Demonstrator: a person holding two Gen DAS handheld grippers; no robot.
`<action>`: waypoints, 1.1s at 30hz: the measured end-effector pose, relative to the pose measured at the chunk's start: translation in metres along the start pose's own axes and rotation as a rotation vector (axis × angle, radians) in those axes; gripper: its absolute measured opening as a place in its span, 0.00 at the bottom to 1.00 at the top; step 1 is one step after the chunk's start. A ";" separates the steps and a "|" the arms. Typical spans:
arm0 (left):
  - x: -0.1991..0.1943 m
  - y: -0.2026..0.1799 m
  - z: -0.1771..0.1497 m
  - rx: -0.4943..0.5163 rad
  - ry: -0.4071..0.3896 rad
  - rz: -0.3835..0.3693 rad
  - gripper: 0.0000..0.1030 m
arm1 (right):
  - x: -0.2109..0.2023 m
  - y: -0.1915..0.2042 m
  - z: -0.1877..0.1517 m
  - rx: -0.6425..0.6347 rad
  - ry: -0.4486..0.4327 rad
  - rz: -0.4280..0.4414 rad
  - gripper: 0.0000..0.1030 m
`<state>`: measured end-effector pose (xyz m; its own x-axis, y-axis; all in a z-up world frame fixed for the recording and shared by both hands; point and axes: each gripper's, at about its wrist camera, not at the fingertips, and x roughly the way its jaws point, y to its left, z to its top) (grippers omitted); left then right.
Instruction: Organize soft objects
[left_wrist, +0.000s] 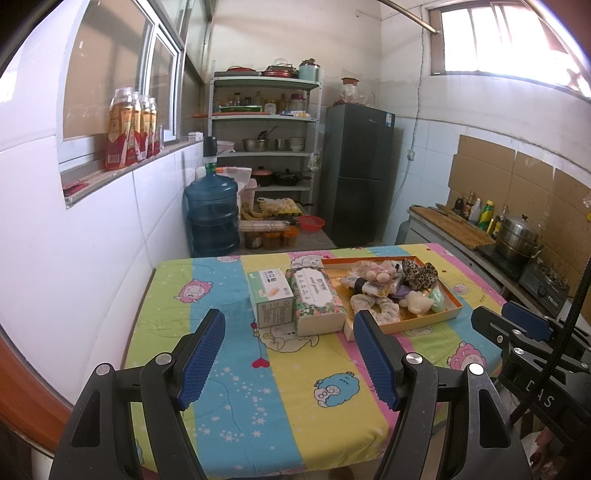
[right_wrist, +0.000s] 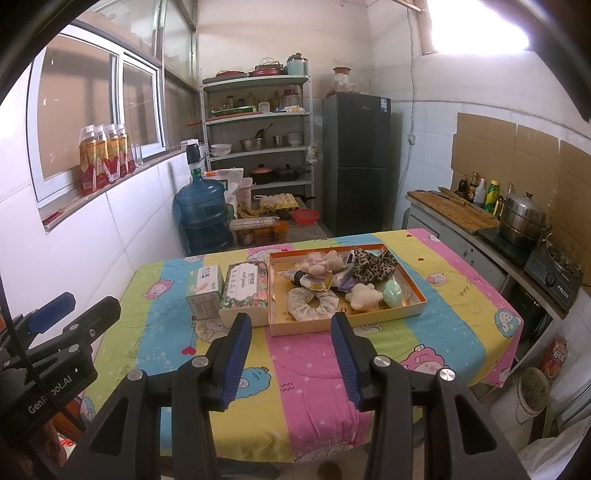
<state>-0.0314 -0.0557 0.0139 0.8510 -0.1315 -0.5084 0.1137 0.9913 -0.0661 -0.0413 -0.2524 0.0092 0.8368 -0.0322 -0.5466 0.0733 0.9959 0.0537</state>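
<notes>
Since both tools hang back over the near edge of the tabletop (right_wrist: 314, 369), left tool (left_wrist: 288, 354) and right tool (right_wrist: 291, 354) spread wide and empty, the soft toys (right_wrist: 332, 284) lie heaped inside the orange tray (right_wrist: 347, 325), gathered together beside two tissue boxes (right_wrist: 229, 291).

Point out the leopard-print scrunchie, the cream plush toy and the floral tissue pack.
leopard-print scrunchie (right_wrist: 373, 266), right wrist view, middle folds.
cream plush toy (right_wrist: 364, 296), right wrist view, body.
floral tissue pack (left_wrist: 317, 295), left wrist view, top label.
</notes>
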 end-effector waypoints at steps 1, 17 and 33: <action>0.000 0.000 0.000 0.000 0.000 0.000 0.71 | 0.000 0.000 0.000 0.000 0.000 0.000 0.43; 0.000 0.001 -0.001 0.000 0.000 0.001 0.71 | 0.000 0.001 0.000 0.002 0.002 0.000 0.43; 0.000 0.001 -0.001 0.000 0.001 0.000 0.71 | 0.001 0.002 -0.001 0.001 0.003 0.000 0.43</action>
<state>-0.0322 -0.0549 0.0132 0.8507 -0.1318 -0.5089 0.1139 0.9913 -0.0664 -0.0411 -0.2500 0.0082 0.8349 -0.0320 -0.5495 0.0742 0.9957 0.0548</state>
